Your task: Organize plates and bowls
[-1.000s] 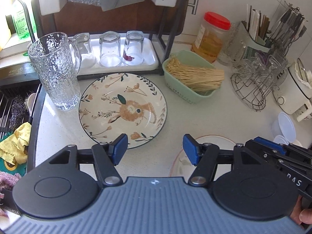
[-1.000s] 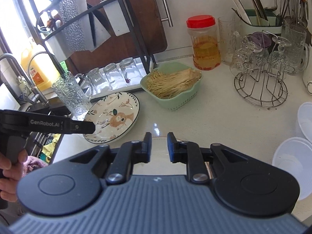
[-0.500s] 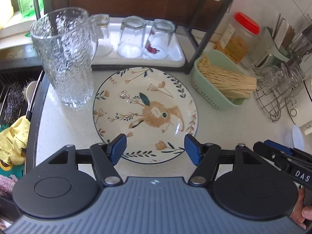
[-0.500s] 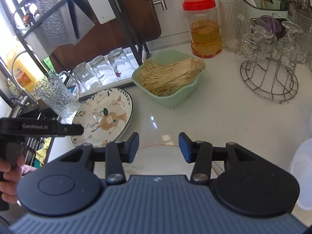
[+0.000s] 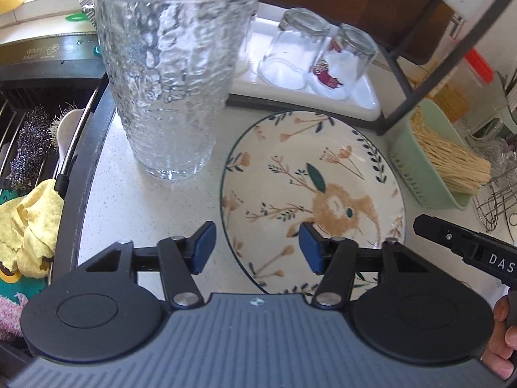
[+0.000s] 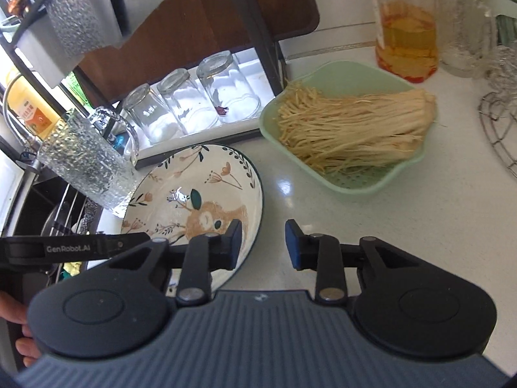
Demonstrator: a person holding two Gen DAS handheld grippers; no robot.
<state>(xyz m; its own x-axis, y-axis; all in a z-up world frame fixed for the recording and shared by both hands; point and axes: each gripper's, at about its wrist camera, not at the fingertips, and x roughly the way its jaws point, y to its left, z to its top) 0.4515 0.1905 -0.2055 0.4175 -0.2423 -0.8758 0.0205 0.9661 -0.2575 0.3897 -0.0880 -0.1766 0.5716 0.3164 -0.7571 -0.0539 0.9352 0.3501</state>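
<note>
Approach to the plate, by the look of it: both tools closing on the one flowered dish lying flat on the tabletop. Left hand-held gripper spread wide, straddling the plate's left rim, one blue pad over bare tabletop, the other over the painted rabbit; nothing gripped. Right hand-held gripper likewise spread, empty, straddling the plate's right rim, left pad above the dish, right pad above bare tabletop. Cannot tell whether any pad touches the rim.

Next move, as a judgement: lower one tool so that the rim sits between the pads, pinch, lift clear. Thin sloping edge, so a shallow bite likely to slip. Care needed on the left, with the tall textured glass standing just beside the plate, apparently empty.

Containers: green basket to the right of the plate, holding a bundle of pale enoki mushrooms. Red-lidded jar far right, part filled with amber liquid and yellowish solids. Three small glasses upside down on a white tray beyond the plate, nothing in them.
</note>
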